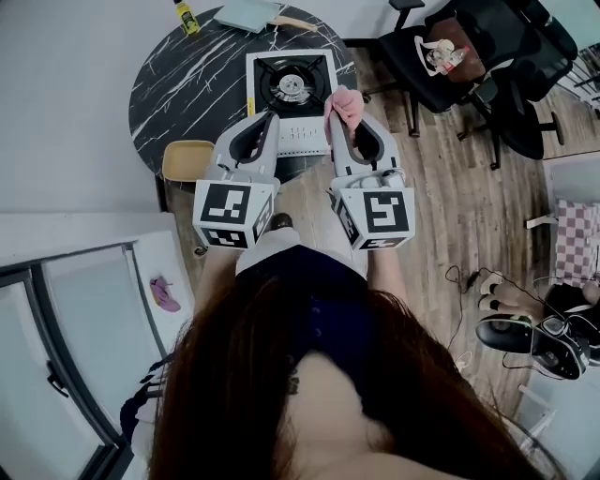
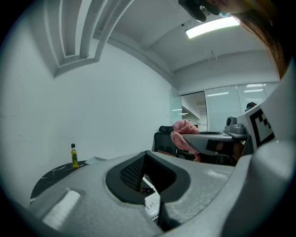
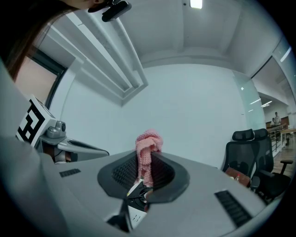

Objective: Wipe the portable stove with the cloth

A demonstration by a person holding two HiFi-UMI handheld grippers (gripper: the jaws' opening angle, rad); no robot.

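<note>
Portable stove (image 1: 291,91) sits in the upper middle of the head view, on the near side of a round black marbled tabletop (image 1: 187,84). Its burner carries no pot or pan. Both tools are held just short of its near edge. The left gripper (image 1: 273,116) has its jaws closed tip to tip, and the right gripper (image 1: 334,117) carries a bunched pink cloth (image 1: 345,101) at its tips, over the stove's right-hand corner. At the tabletop's far rim stands a small bottle (image 1: 186,16), capped, with yellowish contents. An office chair (image 1: 441,56) fills the upper right.

The left gripper view shows the left gripper (image 2: 147,153) tilted up toward the ceiling, its jaws together with nothing between them; it looks free to steady the stove. The cloth (image 2: 184,134) shows right of centre on the other tool, and the bottle (image 2: 74,156) at lower left.

The right gripper view shows the right gripper (image 3: 149,157) clamped on the cloth (image 3: 147,147), which stands in a wad above the jaws. Pinched this way, a loose end is left for wiping. It appears raised clear of the stove, so wiping has seemingly not begun.
</note>
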